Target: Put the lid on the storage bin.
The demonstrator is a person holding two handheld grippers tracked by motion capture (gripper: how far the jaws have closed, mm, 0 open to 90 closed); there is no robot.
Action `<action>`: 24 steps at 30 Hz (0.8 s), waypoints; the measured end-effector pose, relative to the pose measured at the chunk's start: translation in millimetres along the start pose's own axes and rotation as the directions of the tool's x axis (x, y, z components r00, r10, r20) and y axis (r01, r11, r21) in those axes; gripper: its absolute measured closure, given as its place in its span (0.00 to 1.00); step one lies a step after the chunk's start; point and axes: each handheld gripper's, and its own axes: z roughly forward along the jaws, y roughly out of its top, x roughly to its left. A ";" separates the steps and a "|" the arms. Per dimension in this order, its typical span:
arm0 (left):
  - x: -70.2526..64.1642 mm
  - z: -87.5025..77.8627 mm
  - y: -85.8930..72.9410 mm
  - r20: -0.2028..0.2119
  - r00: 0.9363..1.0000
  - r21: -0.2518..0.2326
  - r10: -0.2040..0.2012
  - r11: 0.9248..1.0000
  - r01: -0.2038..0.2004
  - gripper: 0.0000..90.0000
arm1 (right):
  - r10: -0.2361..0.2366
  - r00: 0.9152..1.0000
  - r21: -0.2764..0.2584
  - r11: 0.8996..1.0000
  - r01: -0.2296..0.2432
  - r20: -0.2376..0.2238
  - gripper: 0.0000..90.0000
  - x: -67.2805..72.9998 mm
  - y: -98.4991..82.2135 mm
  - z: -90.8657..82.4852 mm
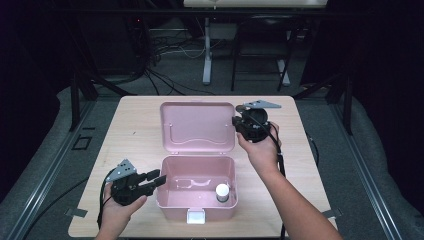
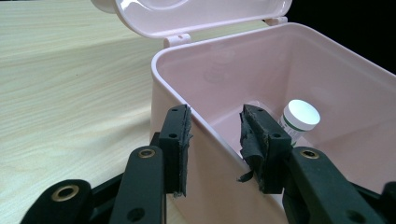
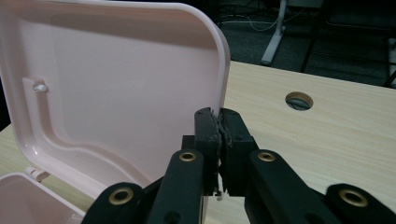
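since the lid (image 1: 197, 126) stands open, the right gripper (image 3: 219, 135) has its jaws clenched on the lid's side edge, likely to swing it. the left gripper (image 2: 215, 140) has its jaws released astride the box (image 1: 196, 188) wall, probably steadying it. a small white-capped bottle (image 1: 222, 192) stands inside the box, near corner.

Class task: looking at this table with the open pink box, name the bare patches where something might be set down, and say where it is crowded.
Free: the table left of the lid, and the right strip beyond the box. Inside the box, the floor left of the bottle is bare. Crowded: the box's left wall, straddled by the open left gripper, and the lid's right edge, where the shut right gripper sits.
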 end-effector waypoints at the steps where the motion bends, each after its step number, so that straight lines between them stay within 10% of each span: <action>1: 0.0 0.0 0.0 0.000 1.000 0.000 0.000 1.000 0.000 0.69 | -0.001 1.000 -0.003 1.000 0.000 -0.003 0.97 0.2 -0.3 -1.3; 24: -0.7 0.7 0.4 -0.005 1.000 0.000 -0.007 1.000 0.007 0.69 | -0.054 0.998 -0.094 0.994 0.053 -0.014 0.97 9.7 -16.4 -27.9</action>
